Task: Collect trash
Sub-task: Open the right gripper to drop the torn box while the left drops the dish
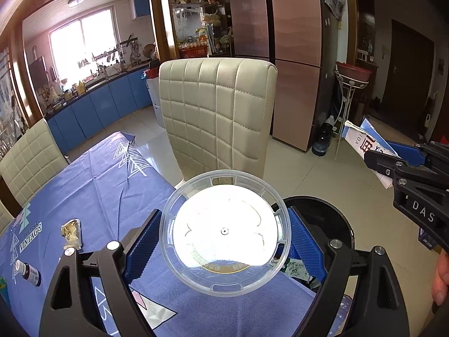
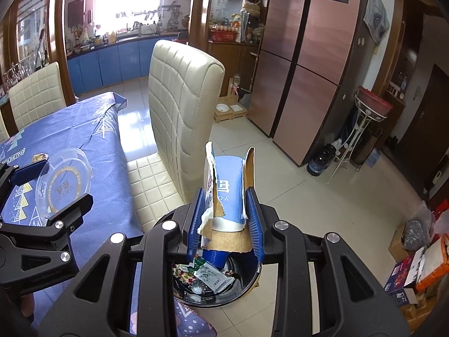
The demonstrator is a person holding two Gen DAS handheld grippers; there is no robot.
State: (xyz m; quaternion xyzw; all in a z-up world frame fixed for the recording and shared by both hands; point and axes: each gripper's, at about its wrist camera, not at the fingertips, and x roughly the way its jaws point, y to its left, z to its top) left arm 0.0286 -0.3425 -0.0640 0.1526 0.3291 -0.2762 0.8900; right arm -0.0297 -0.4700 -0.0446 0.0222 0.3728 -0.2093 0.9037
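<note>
My left gripper [image 1: 224, 241] is shut on a clear round plastic lid [image 1: 224, 233] and holds it above the table's right edge; the lid also shows in the right wrist view [image 2: 64, 179]. My right gripper [image 2: 226, 221] is shut on a torn blue and white carton [image 2: 227, 185], held above the black trash bin [image 2: 249, 283], which holds wrappers. In the left wrist view the right gripper [image 1: 376, 163] with the carton [image 1: 364, 137] is at the right, and the bin [image 1: 334, 219] lies behind the lid. A small gold wrapper [image 1: 71, 231] and a small dark bottle [image 1: 28, 272] lie on the blue tablecloth [image 1: 98, 185].
A cream quilted chair [image 1: 216, 112] stands at the table's side right behind the bin. Another cream chair [image 1: 28, 157] stands at the far left. A copper fridge [image 1: 294, 56], a plant stand [image 1: 348, 90] and boxes on the floor [image 2: 415, 266] are to the right.
</note>
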